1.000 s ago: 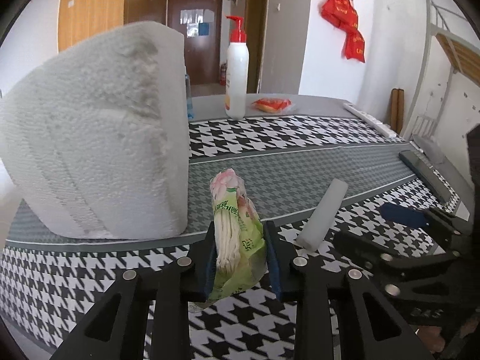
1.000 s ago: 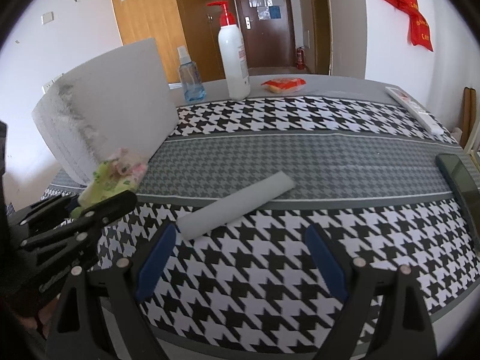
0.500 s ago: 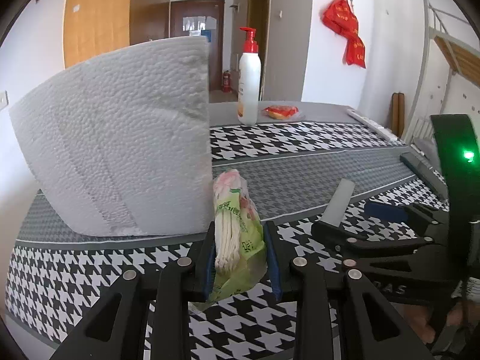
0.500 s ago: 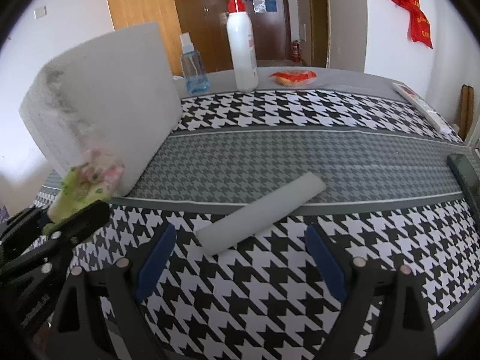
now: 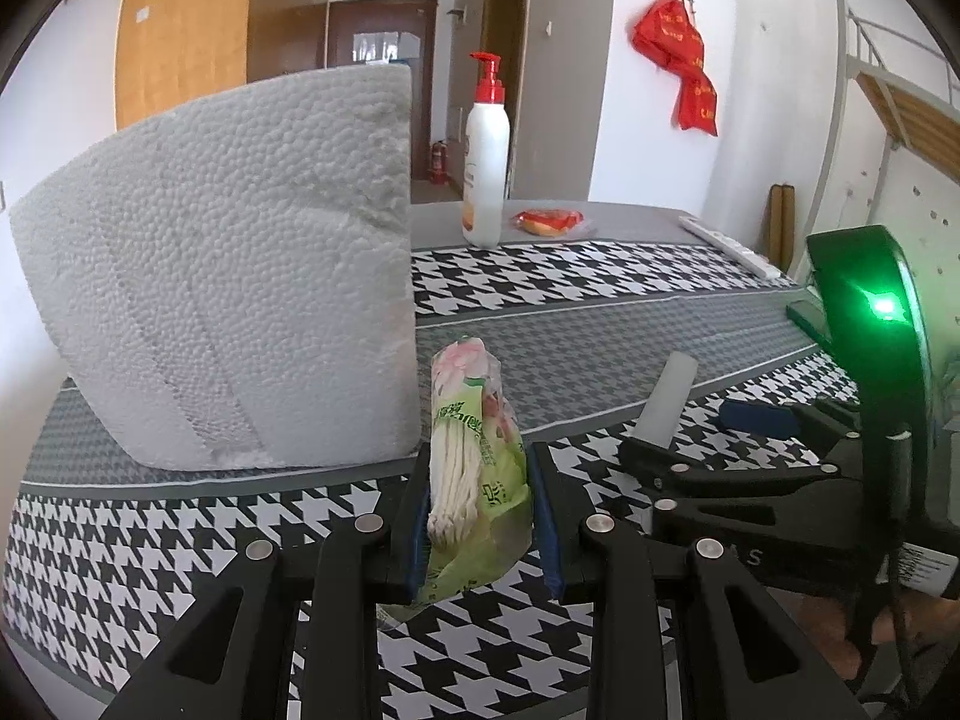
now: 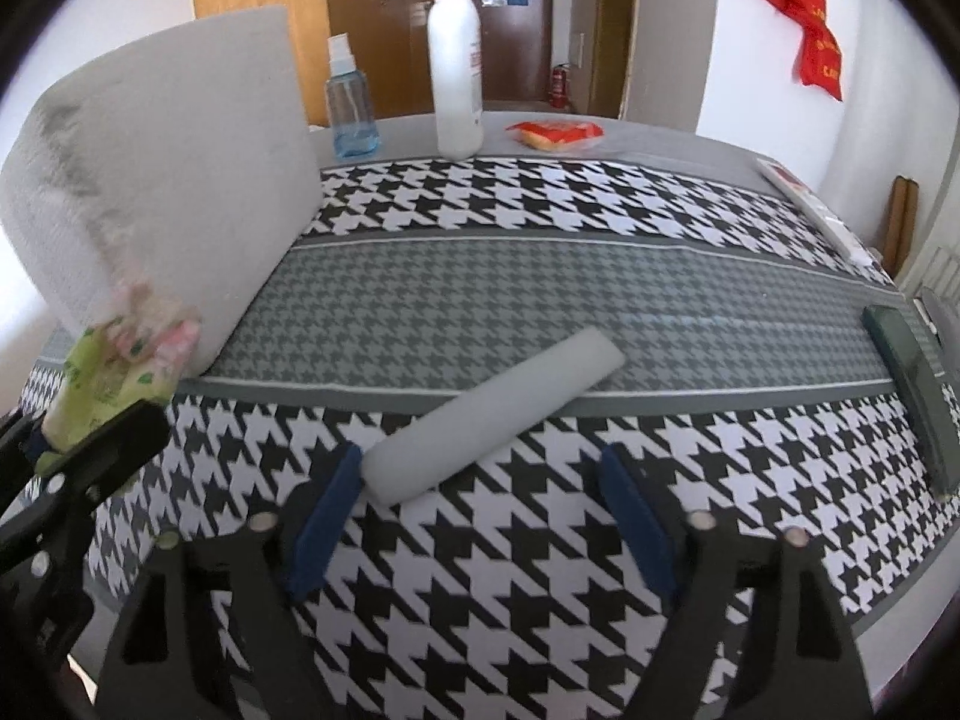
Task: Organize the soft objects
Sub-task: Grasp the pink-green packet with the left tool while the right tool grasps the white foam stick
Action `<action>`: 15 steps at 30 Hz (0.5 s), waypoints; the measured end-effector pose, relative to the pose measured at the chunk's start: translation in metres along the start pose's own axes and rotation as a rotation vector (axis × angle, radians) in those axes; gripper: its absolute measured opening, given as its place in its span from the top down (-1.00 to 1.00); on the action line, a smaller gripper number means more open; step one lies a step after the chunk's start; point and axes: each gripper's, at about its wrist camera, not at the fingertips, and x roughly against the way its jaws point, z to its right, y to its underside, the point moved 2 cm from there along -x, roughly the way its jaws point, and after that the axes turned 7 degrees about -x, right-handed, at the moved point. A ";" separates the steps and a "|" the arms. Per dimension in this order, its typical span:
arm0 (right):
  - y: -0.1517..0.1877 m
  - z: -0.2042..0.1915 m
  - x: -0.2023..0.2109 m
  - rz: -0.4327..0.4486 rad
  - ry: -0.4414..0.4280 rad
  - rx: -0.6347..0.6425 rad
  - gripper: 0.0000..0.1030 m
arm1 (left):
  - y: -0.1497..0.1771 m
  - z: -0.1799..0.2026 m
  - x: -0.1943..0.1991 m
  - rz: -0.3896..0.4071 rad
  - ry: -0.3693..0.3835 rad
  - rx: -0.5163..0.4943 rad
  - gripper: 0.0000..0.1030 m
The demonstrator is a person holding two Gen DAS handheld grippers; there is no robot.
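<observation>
Houndstooth tablecloth (image 6: 540,600) – left tongs (image 5: 480,504) pinching mushroom pack (image 5: 474,456); right tongs (image 6: 480,516) spread, just narrowing around foam bar (image 6: 492,414).

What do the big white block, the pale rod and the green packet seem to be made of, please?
The big white block looks like expanded foam: matte, with a beaded, pebbly face. The pale rod seems to be smooth, matte foam, though it could be soft plastic. The green packet is glossy, crinkled plastic film, printed green and pink, with a clear window onto white strands inside.
</observation>
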 end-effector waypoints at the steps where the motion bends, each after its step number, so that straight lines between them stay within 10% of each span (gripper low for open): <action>1: 0.002 0.001 0.003 -0.004 -0.007 0.004 -0.39 | 0.000 0.001 -0.001 -0.001 0.002 -0.001 0.41; 15: -0.005 -0.009 0.001 -0.033 -0.074 -0.076 0.04 | 0.004 0.001 0.015 0.044 0.016 -0.013 0.41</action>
